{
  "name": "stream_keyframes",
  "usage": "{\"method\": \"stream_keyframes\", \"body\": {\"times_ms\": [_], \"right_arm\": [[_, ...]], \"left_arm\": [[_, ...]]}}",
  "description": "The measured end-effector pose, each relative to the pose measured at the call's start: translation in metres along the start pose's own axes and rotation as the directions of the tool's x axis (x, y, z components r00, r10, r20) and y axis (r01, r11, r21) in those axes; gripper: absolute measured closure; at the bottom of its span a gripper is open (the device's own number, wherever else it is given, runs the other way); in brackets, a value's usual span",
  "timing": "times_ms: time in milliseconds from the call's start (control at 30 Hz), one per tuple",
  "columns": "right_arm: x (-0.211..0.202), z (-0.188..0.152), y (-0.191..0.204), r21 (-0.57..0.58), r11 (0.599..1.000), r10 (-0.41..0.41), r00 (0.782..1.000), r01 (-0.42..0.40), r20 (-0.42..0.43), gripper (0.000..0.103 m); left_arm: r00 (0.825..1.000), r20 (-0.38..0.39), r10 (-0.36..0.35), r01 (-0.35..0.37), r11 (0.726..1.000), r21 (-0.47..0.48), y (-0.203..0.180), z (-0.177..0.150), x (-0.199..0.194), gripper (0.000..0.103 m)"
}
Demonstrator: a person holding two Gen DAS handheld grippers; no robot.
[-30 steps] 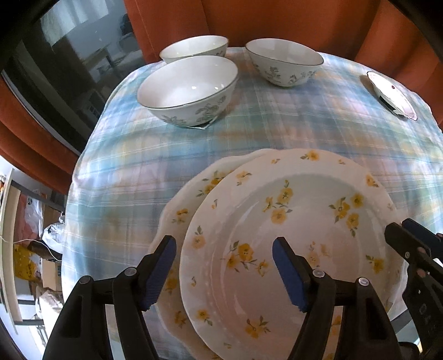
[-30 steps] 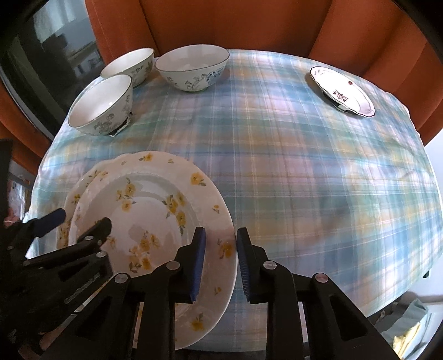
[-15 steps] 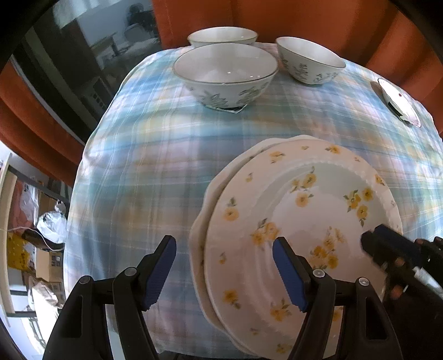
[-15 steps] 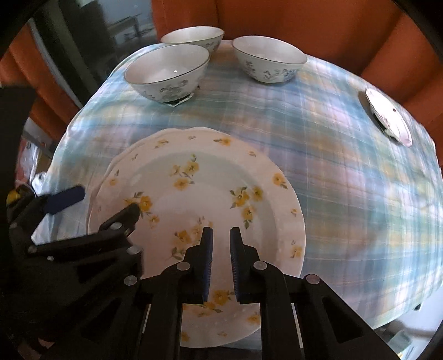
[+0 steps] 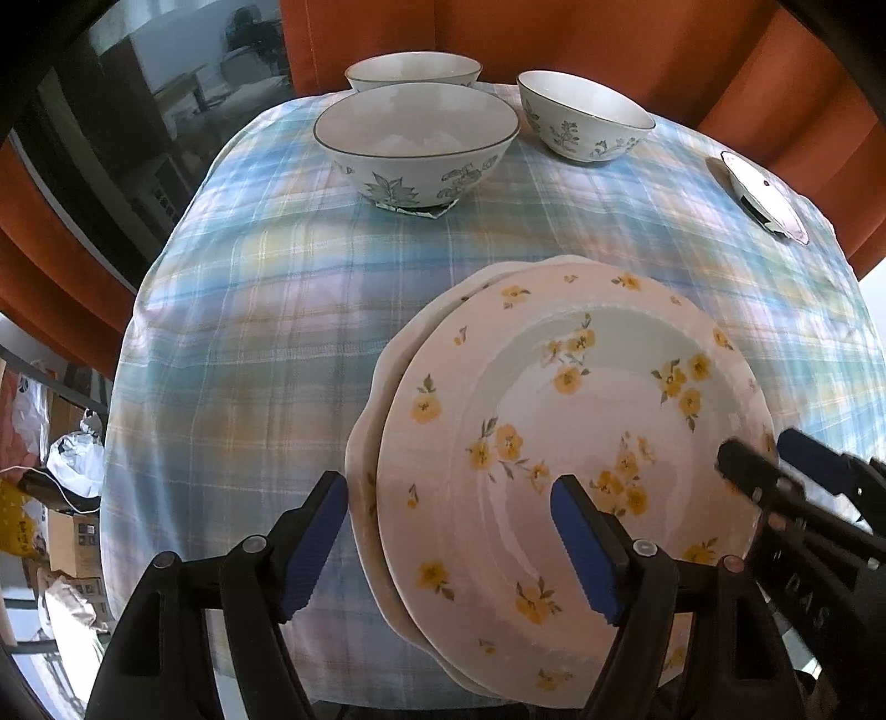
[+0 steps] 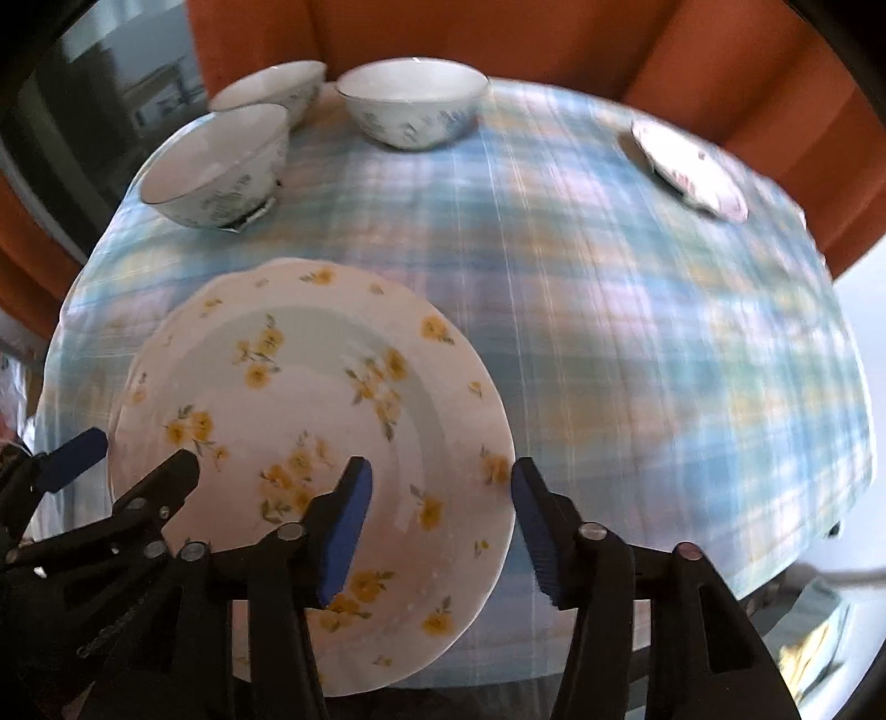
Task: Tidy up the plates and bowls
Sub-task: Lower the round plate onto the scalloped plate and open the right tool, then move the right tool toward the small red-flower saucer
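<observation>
Looking down on a plaid cloth [image 5: 277, 332] with an orange curtain [image 5: 554, 33] hanging behind it. Seeing three bowls [image 5: 415, 138] grouped far ahead of the left gripper [image 5: 448, 545], and a small plate [image 5: 764, 194] far ahead and off to its right. Finding two flowered plates stacked right under both tools: the top plate [image 5: 581, 443] resting on the lower plate [image 5: 382, 399], shifted rightward so a crescent of the lower one is peeking out on the left. Holding the left gripper spread wide, straddling the stack's left rims, pads not pressing. Holding the right gripper [image 6: 437, 518] released too, its jaws having just been opening, the top plate's right rim sitting between them untouched. Judging this as letting go after stacking. Doing it well: keeping both sets of jaws wide, backing each tool up and away along its own line, not dragging a pad across a rim. Probably needing a gentle push on the top plate leftward to square the stack. Watching the near edge, where the stack seems to be overhanging the cloth; pushing forward, never pulling back.
</observation>
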State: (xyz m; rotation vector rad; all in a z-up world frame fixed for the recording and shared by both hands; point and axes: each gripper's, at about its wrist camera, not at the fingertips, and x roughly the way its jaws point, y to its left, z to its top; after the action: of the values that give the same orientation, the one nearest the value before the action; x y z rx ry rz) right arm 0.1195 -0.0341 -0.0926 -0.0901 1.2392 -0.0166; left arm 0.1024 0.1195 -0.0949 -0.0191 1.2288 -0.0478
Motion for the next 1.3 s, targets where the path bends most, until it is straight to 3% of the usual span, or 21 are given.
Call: {"method": "stream_keyframes", "body": {"times_ms": [133, 233, 300, 367, 667, 800, 1033, 1167, 1300], "right_arm": [[-0.003, -0.001, 0.012, -0.034, 0.998, 0.046, 0.999, -0.046, 0.015, 0.056], [-0.001, -0.003, 0.021, -0.057, 0.997, 0.048, 0.999, -0.047, 0.007, 0.065], [-0.003, -0.001, 0.015, -0.025, 0.998, 0.057, 0.998, -0.057, 0.024, 0.064], [-0.003, 0.001, 0.010, -0.009, 1.000, -0.030, 0.999, 0.030, 0.034, 0.060], [0.003, 0.001, -0.001, 0.013, 0.999, -0.050, 0.998, 0.050, 0.027, 0.060], [0.013, -0.002, -0.012, 0.063, 0.998, -0.009, 0.999, 0.011, -0.033, 0.060], [0.013, -0.007, -0.001, 0.010, 1.000, -0.005, 0.999, 0.006, -0.044, 0.059], [0.012, -0.007, -0.009, 0.015, 0.999, 0.050, 0.997, -0.050, -0.051, 0.059], [-0.003, 0.002, -0.021, -0.011, 0.998, 0.069, 0.998, -0.069, 0.013, 0.058]], "left_arm": [[1.000, 0.006, 0.021, -0.021, 1.000, 0.001, 0.003, -0.002, -0.003, 0.026], [0.999, 0.010, 0.032, -0.032, 0.999, -0.003, 0.006, -0.004, -0.005, 0.025], [0.999, 0.012, 0.034, -0.034, 0.999, 0.004, 0.005, -0.005, -0.005, 0.025], [0.999, 0.012, 0.035, -0.035, 0.999, 0.010, 0.003, -0.006, -0.005, 0.025], [1.000, 0.016, 0.027, -0.027, 0.999, 0.038, -0.006, -0.006, -0.006, 0.025], [1.000, 0.013, 0.028, -0.029, 0.998, 0.051, -0.010, -0.005, -0.005, 0.025], [0.999, 0.005, 0.045, -0.045, 0.998, 0.038, -0.013, -0.003, -0.005, 0.025], [0.999, 0.012, 0.046, -0.046, 0.998, 0.032, -0.021, 0.001, -0.009, 0.025], [0.998, 0.036, 0.050, -0.052, 0.998, 0.041, -0.039, 0.007, -0.015, 0.025]]}}
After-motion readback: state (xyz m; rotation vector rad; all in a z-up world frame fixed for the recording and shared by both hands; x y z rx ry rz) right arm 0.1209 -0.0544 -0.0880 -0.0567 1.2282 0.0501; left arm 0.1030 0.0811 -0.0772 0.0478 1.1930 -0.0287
